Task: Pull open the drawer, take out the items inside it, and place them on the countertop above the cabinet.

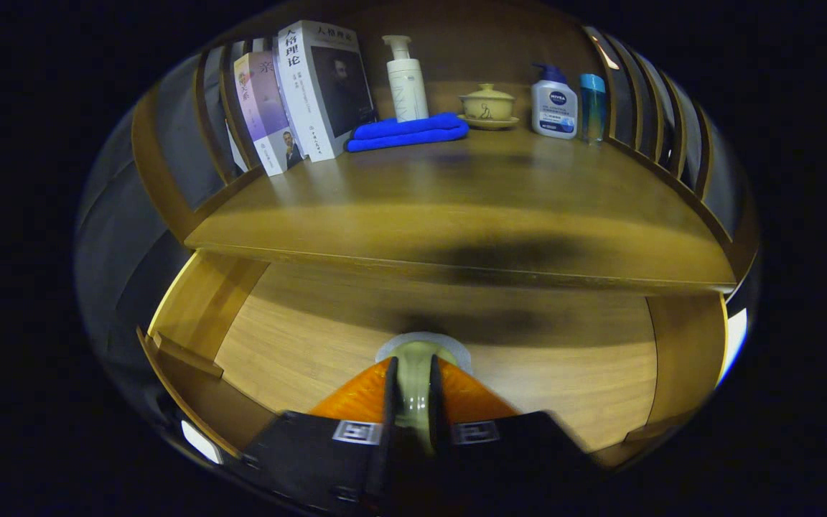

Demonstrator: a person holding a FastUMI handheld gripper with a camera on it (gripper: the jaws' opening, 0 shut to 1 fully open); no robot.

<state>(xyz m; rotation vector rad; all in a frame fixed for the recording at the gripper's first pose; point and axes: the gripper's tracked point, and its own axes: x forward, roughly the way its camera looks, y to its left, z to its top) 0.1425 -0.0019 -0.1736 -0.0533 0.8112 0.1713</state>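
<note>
Gripper (413, 402): two orange, wedge-shaped fingers (356, 398) with black inner pads, drawn close together and pressing from both sides on a pale green bottle (415, 373).
Bottle: smooth, glossy, rounded, with a lighter cap end pointing away from the fingers; it sits over the drawer floor, though whether it touches the wood cannot be told.
Drawer (298, 345): pulled open below the countertop; light wood with fine straight grain on the floor, plain wooden side walls.
Countertop (456, 215): darker brown wood, smooth with a soft sheen, front edge curved by the lens, just above the drawer.
Books (298, 93): three standing at the back left, leaning slightly, glossy covers.
Cloth (408, 132): bright blue, soft, folded flat, just beside the books.
Pump bottle (405, 79): tall, white, cylindrical, behind the cloth.
Lidded cup (487, 106): cream ceramic on a saucer.
White bottle (553, 100): squat, blue pump top.
Blue bottle (591, 106): slim, translucent, touching-close to the white one.
Slatted rails (643, 93): curved wooden bars at the sides.
</note>
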